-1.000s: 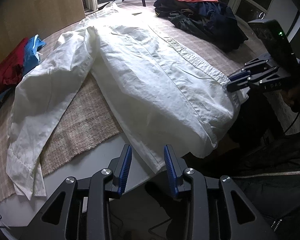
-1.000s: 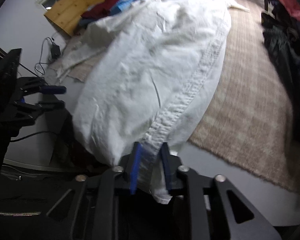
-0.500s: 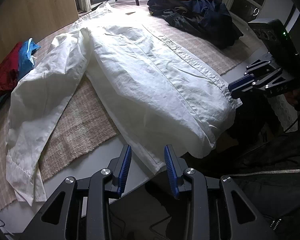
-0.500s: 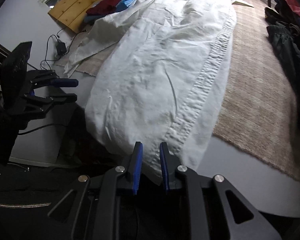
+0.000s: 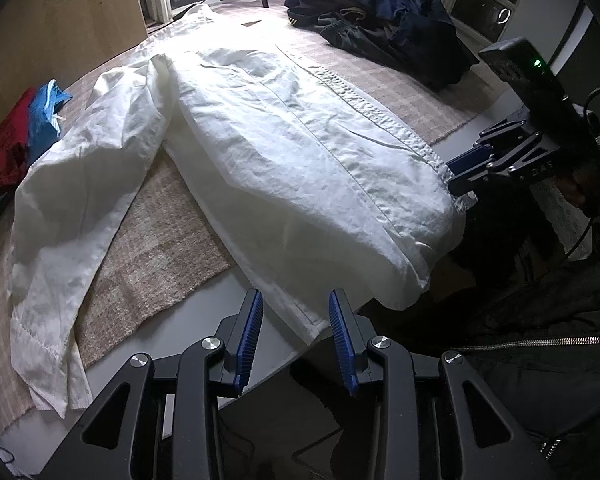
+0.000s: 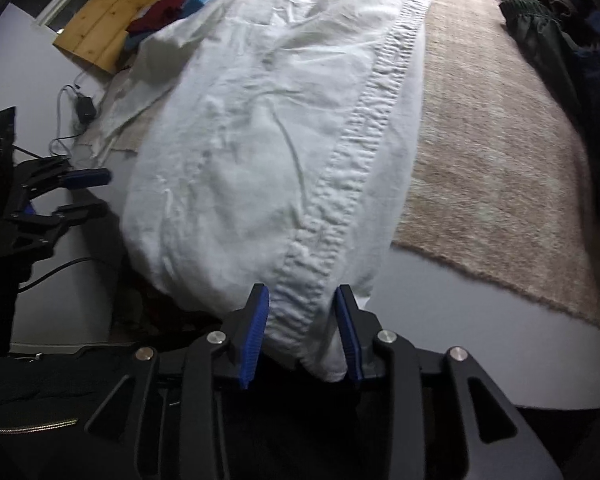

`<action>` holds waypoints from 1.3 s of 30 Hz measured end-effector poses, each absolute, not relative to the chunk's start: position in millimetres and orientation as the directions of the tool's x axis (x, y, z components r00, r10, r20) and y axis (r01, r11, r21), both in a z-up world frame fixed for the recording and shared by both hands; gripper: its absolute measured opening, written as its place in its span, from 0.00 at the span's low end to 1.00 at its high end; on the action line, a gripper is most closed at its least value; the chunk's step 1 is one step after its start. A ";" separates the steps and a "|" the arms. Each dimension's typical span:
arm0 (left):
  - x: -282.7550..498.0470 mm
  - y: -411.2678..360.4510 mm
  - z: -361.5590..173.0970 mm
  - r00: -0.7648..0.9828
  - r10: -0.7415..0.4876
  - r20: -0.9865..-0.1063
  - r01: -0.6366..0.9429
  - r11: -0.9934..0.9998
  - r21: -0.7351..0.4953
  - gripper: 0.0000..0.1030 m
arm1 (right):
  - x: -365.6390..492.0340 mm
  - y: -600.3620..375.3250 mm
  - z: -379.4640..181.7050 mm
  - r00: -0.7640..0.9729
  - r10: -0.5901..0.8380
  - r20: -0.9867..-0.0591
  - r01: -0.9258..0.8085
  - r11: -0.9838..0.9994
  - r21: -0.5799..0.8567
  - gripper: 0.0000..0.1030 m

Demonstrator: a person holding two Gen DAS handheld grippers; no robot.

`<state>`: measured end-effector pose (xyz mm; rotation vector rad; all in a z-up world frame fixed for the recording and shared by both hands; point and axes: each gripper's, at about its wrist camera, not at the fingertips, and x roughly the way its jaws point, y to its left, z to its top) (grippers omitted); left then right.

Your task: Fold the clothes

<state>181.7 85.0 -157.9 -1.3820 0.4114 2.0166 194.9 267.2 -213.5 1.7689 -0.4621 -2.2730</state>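
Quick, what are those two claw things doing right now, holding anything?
Left gripper: open, holding nothing; the white shirt hem corner lies just ahead of it.
Right gripper: open, with the shirt's hem between its jaws, not clamped.

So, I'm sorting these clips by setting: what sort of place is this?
Probably a room in a home, used for folding laundry: a white shirt spread on a beige mat, a heap of dark clothes behind it, and windows beyond.

A grey table (image 5: 204, 300) carries a beige mat (image 5: 160, 256) under clothes.
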 end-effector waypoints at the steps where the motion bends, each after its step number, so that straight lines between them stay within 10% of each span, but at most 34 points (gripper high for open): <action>1: 181.7 85.4 -158.2 -0.230 0.336 -0.913 -0.668 -0.737 -0.102 0.32 | 195.4 265.7 -210.3 -0.254 -0.364 -0.896 -0.010 -0.925 0.379 0.35; 39: 174.8 94.4 -167.5 -0.134 0.342 -0.930 -0.763 -0.635 -0.123 0.32 | 196.7 286.1 -211.4 -0.340 -0.418 -0.842 -0.157 -0.858 0.489 0.35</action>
